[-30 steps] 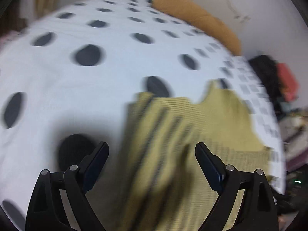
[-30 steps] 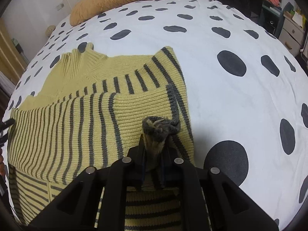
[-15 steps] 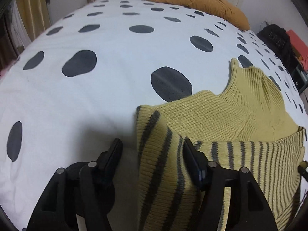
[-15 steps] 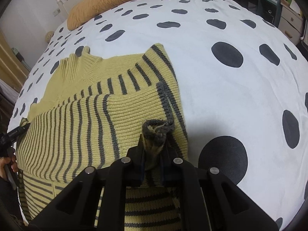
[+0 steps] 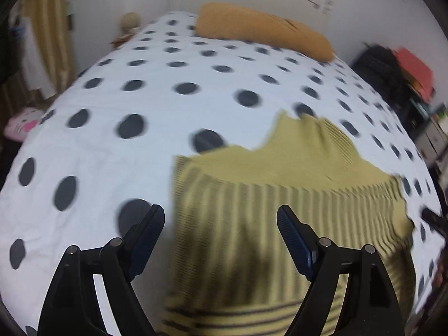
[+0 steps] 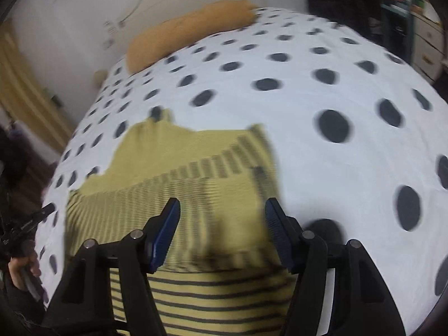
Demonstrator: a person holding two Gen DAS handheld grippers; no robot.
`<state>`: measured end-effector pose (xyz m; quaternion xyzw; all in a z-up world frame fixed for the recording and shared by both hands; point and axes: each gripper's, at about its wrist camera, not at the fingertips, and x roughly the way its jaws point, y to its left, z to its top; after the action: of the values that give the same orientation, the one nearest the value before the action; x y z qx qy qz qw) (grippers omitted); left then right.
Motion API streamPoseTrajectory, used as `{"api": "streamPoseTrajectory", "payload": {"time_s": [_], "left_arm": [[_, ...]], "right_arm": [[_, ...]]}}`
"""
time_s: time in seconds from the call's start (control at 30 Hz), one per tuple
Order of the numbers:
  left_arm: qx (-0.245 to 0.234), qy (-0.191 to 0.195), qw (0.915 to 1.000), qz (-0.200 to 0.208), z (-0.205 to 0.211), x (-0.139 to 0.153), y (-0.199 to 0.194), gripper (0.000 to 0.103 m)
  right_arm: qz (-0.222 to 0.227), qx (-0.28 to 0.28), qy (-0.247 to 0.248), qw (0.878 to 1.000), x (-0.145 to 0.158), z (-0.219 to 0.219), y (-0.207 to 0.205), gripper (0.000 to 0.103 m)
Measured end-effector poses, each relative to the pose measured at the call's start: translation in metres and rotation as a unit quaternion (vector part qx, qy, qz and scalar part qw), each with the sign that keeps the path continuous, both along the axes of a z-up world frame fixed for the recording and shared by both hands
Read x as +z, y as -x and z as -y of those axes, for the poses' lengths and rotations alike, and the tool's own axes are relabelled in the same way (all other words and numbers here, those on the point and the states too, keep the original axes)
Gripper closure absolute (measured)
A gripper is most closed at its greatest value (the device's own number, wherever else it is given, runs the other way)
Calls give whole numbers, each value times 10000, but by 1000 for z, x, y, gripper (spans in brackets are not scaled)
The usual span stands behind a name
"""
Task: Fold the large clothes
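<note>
Striped yellow sweater (image 5: 252, 196) lies flat on the spotted bed (image 5: 126, 106), sleeves apparently folded in, though blur hides the edges. Soft, thick knit: limp, grippy, best pinched at hem corners. Left gripper (image 5: 221, 232) and right gripper (image 6: 222, 224) hover above it, tilted down, jaws opening, nothing between them.
</note>
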<state>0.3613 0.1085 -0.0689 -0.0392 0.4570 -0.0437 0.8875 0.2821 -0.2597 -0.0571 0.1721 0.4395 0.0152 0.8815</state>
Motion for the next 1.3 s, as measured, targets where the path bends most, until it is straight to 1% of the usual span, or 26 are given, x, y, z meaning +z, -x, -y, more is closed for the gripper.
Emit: {"api": "streamPoseTrajectory", "payload": {"time_s": [0.03, 0.1, 0.13, 0.17, 0.2, 0.23, 0.27, 0.3, 0.33, 0.37, 0.4, 0.43, 0.5, 0.53, 0.57, 0.63, 0.7, 0.73, 0.77, 0.87, 0.97, 1.0, 1.07, 1.1, 1.2, 1.3], "left_arm": [[-231, 12, 9996, -164, 16, -8, 2, 20], [-347, -170, 9987, -331, 30, -25, 4, 20], [-280, -356, 9978, -479, 31, -39, 2, 20], [-99, -603, 9960, -658, 28, -57, -2, 20], [39, -758, 9944, -732, 23, -70, -5, 20], [109, -862, 9936, -718, 17, -76, -3, 18], [182, -1030, 9923, -659, 9, -85, -3, 8], [249, -962, 9927, -684, -1, -89, -3, 2], [307, -777, 9939, -722, -11, -91, -3, 0], [399, -394, 9950, -827, -25, -96, -5, 0], [461, -85, 9948, -905, -35, -100, -6, 0], [484, 1, 9945, -927, -40, -100, -6, 0], [507, -220, 9948, -853, -39, -92, 0, 1], [519, -293, 9949, -810, -39, -88, 3, 2], [551, -357, 9950, -747, -41, -80, 9, 3], [591, -327, 9954, -677, -45, -64, 25, 4], [537, -193, 9963, -641, -53, -54, 46, 4], [436, -148, 9967, -672, -58, -53, 60, 4], [356, -149, 9966, -730, -58, -56, 68, 4], [84, -151, 9957, -907, -66, -71, 96, 3], [-134, -249, 9936, -1096, -73, -93, 118, 3], [-169, -239, 9942, -1031, -75, -95, 126, 3], [-193, -271, 9950, -937, -74, -95, 142, 3], [-193, -299, 9949, -940, -74, -94, 146, 4], [-227, -215, 9945, -995, -66, -93, 173, 5], [-274, -253, 9948, -949, -57, -94, 200, 5]], "right_arm": [[-23, 163, -22, 9999, -3, -13, -9, 40], [-153, 415, -91, 9990, -13, -33, -23, 40], [-302, 507, -126, 9982, -21, -40, -30, 40], [-487, 545, -96, 9973, -32, -45, -37, 43], [-693, 489, 83, 9964, -44, -47, -42, 44], [-889, 359, 347, 9948, -55, -45, -42, 45], [-996, 271, 513, 9933, -63, -41, -44, 56], [-1023, 293, 539, 9929, -71, -35, -46, 64], [-1013, 302, 476, 9933, -73, -28, -45, 68], [-1018, 260, 371, 9938, -72, -20, -45, 79], [-1038, 219, 282, 9940, -71, -13, -45, 86], [-1083, 151, 173, 9939, -70, -5, -45, 89], [-1043, 136, 78, 9944, -65, 2, -42, 89], [-979, 103, 161, 9950, -59, 3, -37, 88], [-920, 73, 246, 9954, -53, 4, -33, 84], [-773, 40, 455, 9960, -38, 10, -16, 71], [-669, 57, 516, 9964, -27, 18, 4, 34], [-649, 29, 564, 9963, -23, 26, 19, 26], [-655, 24, 588, 9961, -22, 32, 29, 23], [-938, 312, 630, 9931, -33, 46, 54, 23], [-1190, 679, 860, 9868, -53, 47, 69, 23], [-1261, 706, 828, 9860, -61, 49, 74, 23], [-1410, 727, 567, 9857, -74, 51, 81, 25], [-1404, 735, 531, 9859, -77, 50, 87, 30], [-1250, 906, 645, 9859, -76, 40, 109, 31], [-1214, 1125, 449, 9852, -73, 29, 134, 33]]}}
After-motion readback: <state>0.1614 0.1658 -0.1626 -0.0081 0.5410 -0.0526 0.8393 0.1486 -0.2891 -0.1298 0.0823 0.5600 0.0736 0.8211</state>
